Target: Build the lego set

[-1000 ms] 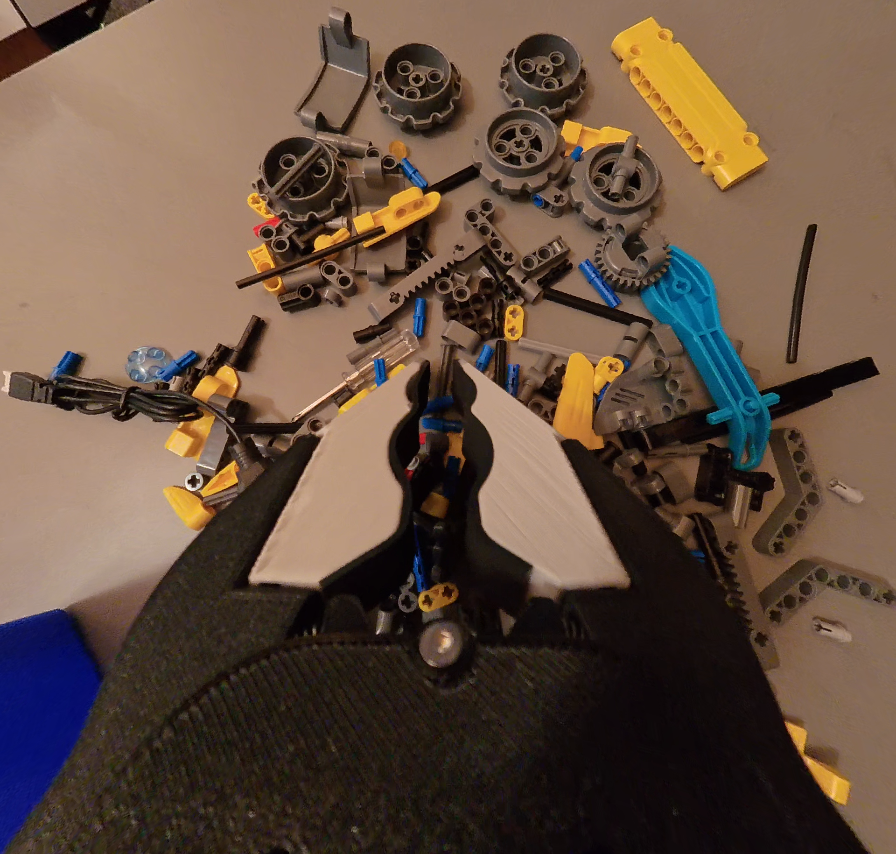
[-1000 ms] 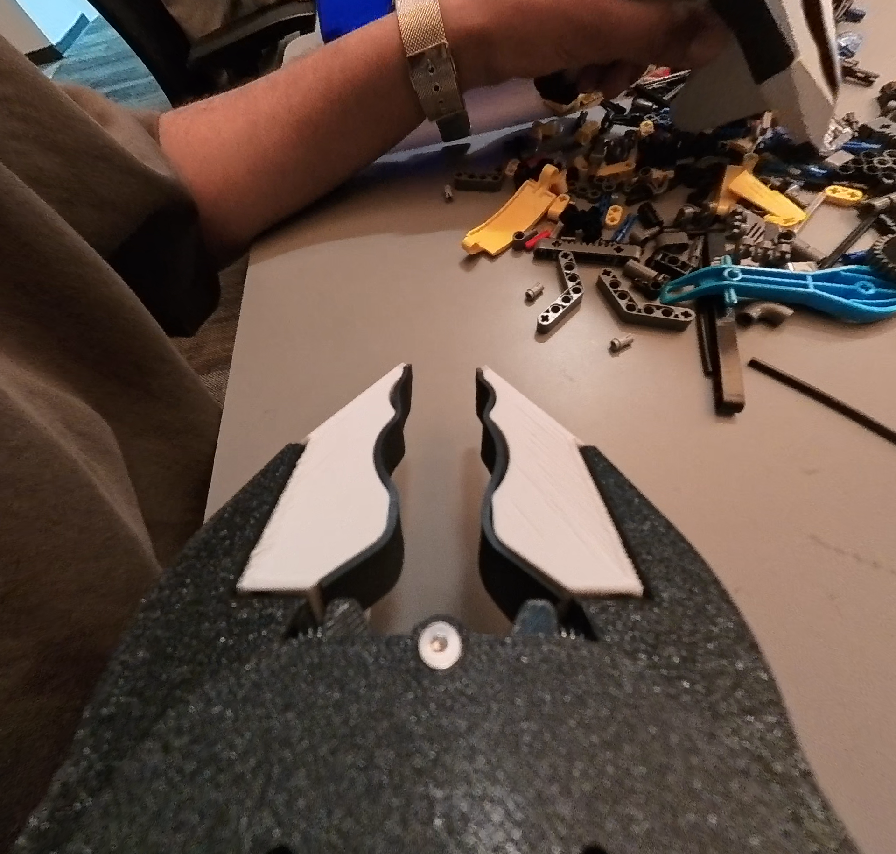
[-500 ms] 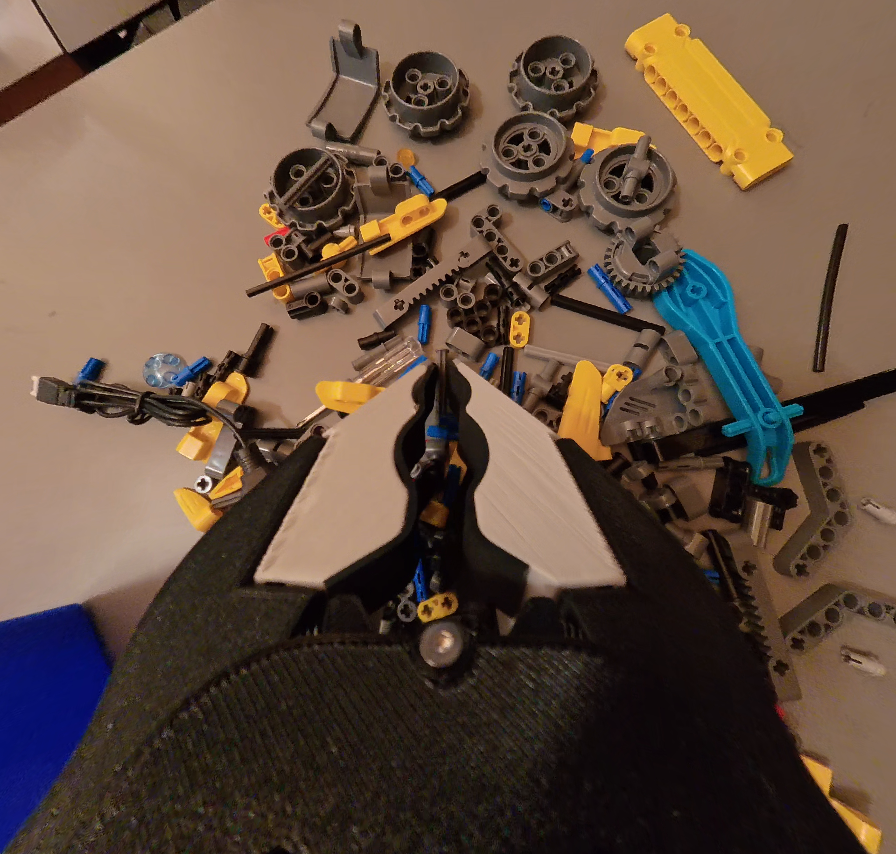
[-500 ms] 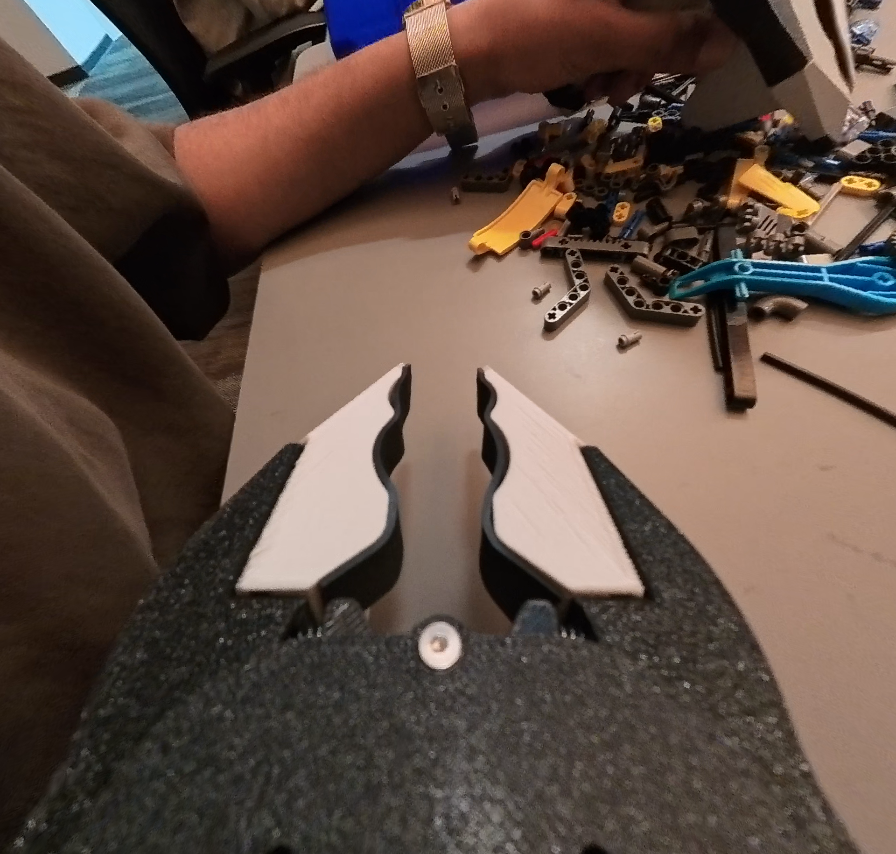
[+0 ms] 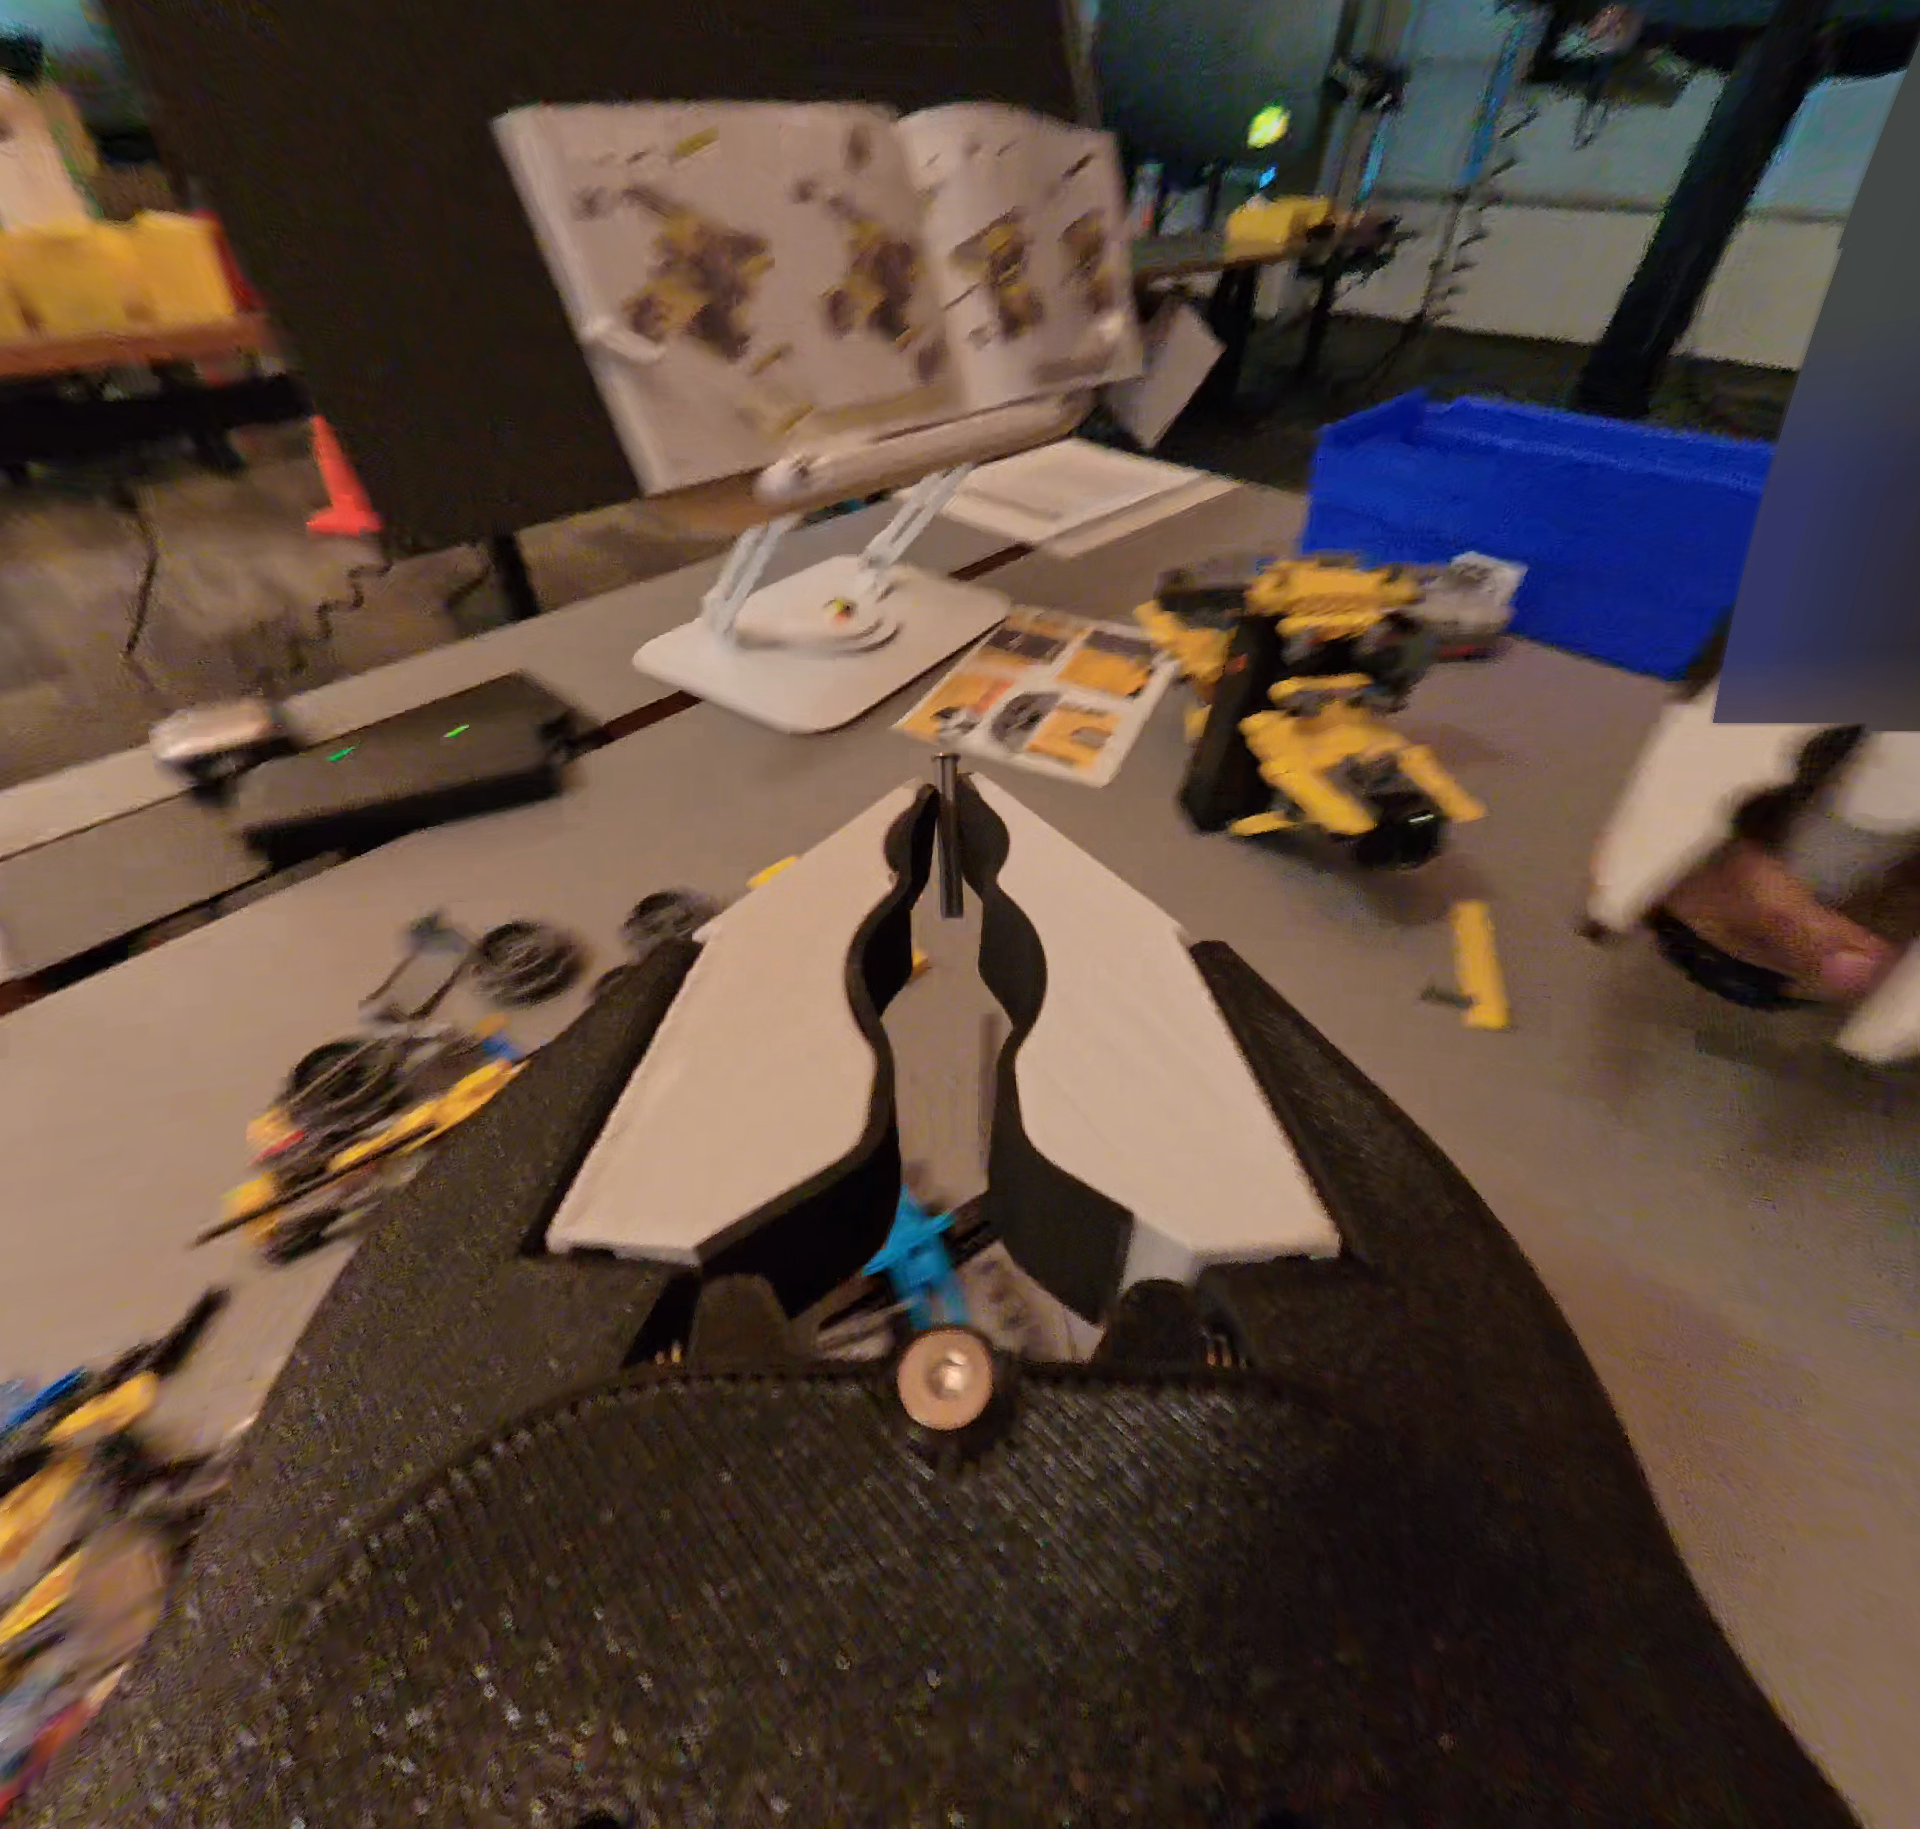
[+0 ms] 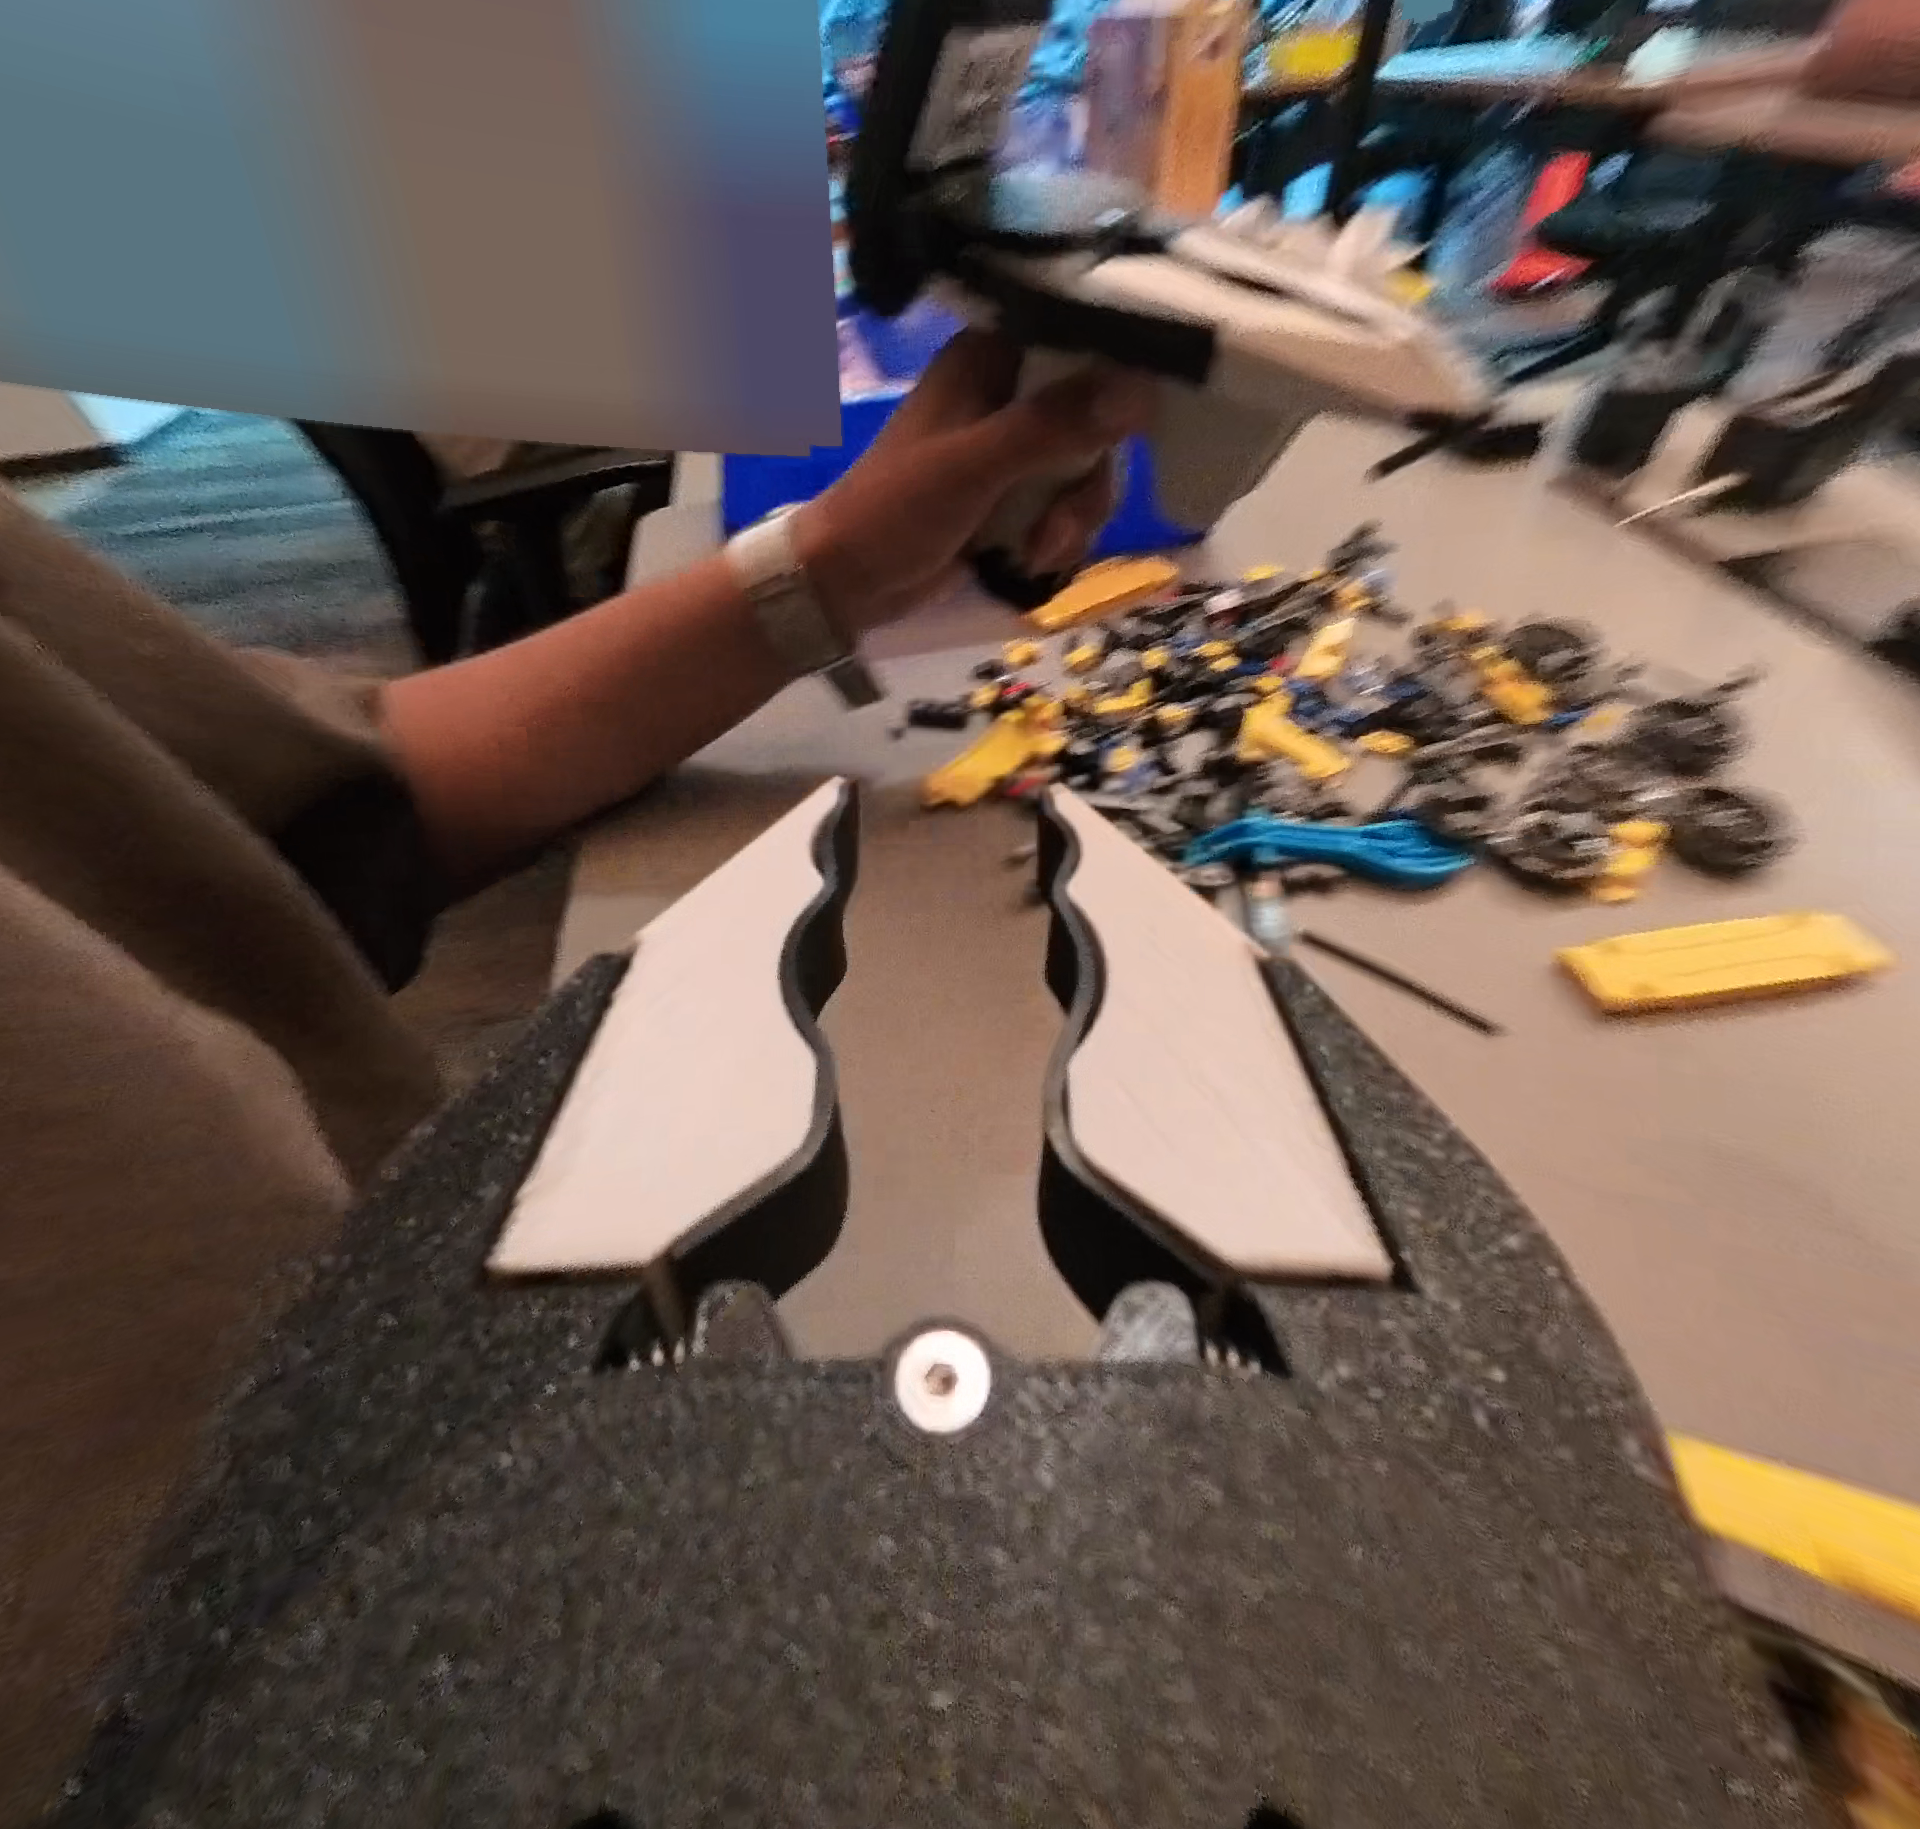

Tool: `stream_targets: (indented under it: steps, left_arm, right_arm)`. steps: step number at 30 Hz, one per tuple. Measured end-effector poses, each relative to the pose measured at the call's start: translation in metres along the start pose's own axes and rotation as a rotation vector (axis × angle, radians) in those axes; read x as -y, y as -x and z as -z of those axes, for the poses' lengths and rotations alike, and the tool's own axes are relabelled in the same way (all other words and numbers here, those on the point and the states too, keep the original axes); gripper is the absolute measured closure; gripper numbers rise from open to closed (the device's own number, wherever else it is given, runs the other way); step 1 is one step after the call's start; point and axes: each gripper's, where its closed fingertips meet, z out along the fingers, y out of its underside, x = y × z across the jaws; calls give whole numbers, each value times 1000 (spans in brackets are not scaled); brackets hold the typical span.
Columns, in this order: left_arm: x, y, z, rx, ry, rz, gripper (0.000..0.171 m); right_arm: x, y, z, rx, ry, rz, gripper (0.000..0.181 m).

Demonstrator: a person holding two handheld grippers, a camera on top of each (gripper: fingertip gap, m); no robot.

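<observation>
Aloft, left gripper [image 5: 948, 803] pinches thin dark pin [image 5: 948, 844] — right gripper [image 6: 948, 808] fingers spread, bg blurred.

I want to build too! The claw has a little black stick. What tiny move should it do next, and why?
Probably carry the black stick, pinched upright in the left claw, a little right toward the yellow model. The claw is already lifted above the table, and the right claw is open and empty.

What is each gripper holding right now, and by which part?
The left gripper pinches a thin dark pin upright between its fingertips, gripped along its upper half, with the top end poking above. The right gripper is open and holds nothing.
</observation>
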Motion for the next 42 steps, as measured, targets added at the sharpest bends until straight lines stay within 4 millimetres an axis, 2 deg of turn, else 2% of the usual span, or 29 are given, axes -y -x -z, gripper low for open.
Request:
stream_targets:
  steps: [2,4,7,9,11,13,17,22,28,33,37,42]
  left_arm:
    - [5,-45,-10,-61,-31,-4,170]
    - [-1,-92,-22,-126,-20,-9,170]
    - [-30,-152,-39,-189,117,-108,170]
    - [-56,-176,-47,-187,255,-209,169]
    - [-71,-197,-53,-203,321,-274,169]
    - [-80,-219,-62,-236,337,-284,169]
    - [-87,-245,-82,-264,310,-270,169]
    - [-89,-265,-97,-260,288,-266,169]
    - [-94,-276,-101,-217,304,-321,169]
    - [-88,-276,-103,-188,290,-352,169]
    - [-80,-282,-103,-201,253,-377,169]
    - [-76,-291,-102,-214,236,-411,169]
  right_arm:
    - [12,-14,26,-102,-42,57,150]
    - [16,-26,56,-186,-65,79,156]
    - [6,-47,106,-337,-34,101,159]
    - [-7,-67,148,-478,11,131,159]
    - [-17,-77,185,-553,14,110,163]
    - [-32,-73,200,-487,-8,-19,164]
    - [-65,-39,188,-167,-44,-365,162]
    - [-91,-24,180,-21,-71,-518,163]
    - [-89,-9,184,145,-139,-643,162]
    - [-85,-12,189,116,-177,-610,162]
    - [-91,-20,190,77,-168,-655,163]
    - [-93,-11,186,131,-130,-660,169]
